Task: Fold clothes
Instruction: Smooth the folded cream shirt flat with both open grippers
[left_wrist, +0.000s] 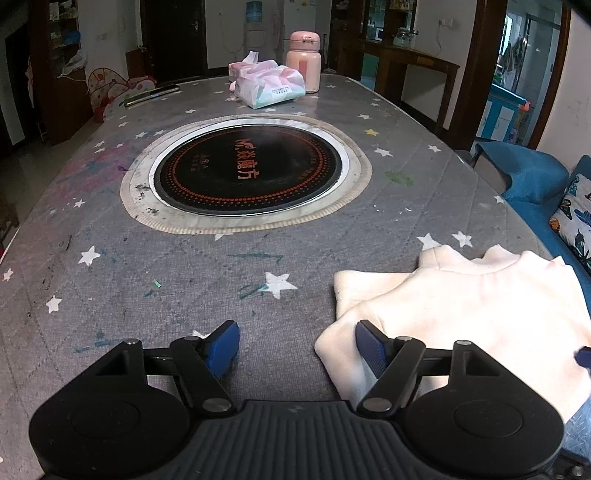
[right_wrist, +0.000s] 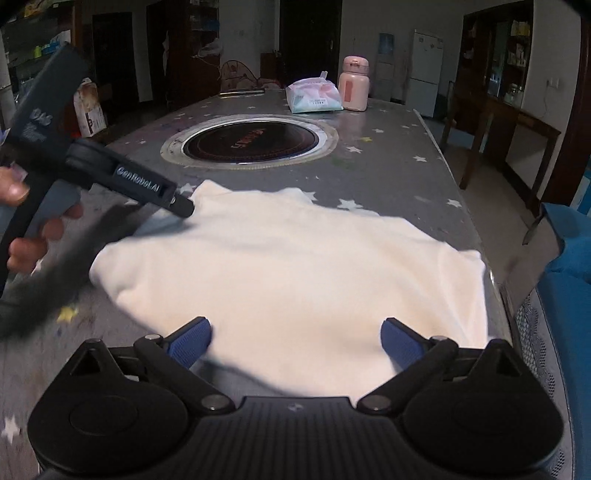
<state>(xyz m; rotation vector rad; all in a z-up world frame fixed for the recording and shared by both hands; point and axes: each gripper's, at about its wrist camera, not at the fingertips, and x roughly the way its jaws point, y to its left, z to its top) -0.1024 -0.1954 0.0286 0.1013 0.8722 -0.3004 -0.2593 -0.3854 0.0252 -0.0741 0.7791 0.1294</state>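
A cream fleece top (right_wrist: 295, 266) lies flat on the grey star-print table cover (right_wrist: 388, 155), near the table's front right corner, its collar pointing away. My right gripper (right_wrist: 295, 339) is open at the top's near hem, which lies between its blue pads (right_wrist: 192, 339). In the left wrist view the top (left_wrist: 461, 314) shows overlapping layers at its left side. My left gripper (left_wrist: 295, 347) is open, its right pad (left_wrist: 371, 347) over the top's left edge and its left pad over bare cover. A hand (right_wrist: 22, 192) holds the left gripper's black housing (right_wrist: 122, 181).
A round black cooktop (left_wrist: 247, 171) is set into the table's middle. At the far end stand tissue packs (left_wrist: 271, 86) and a pink flask (left_wrist: 303, 61), with a dark flat object (left_wrist: 151, 95) to the left. A blue sofa (left_wrist: 532, 173) borders the right edge.
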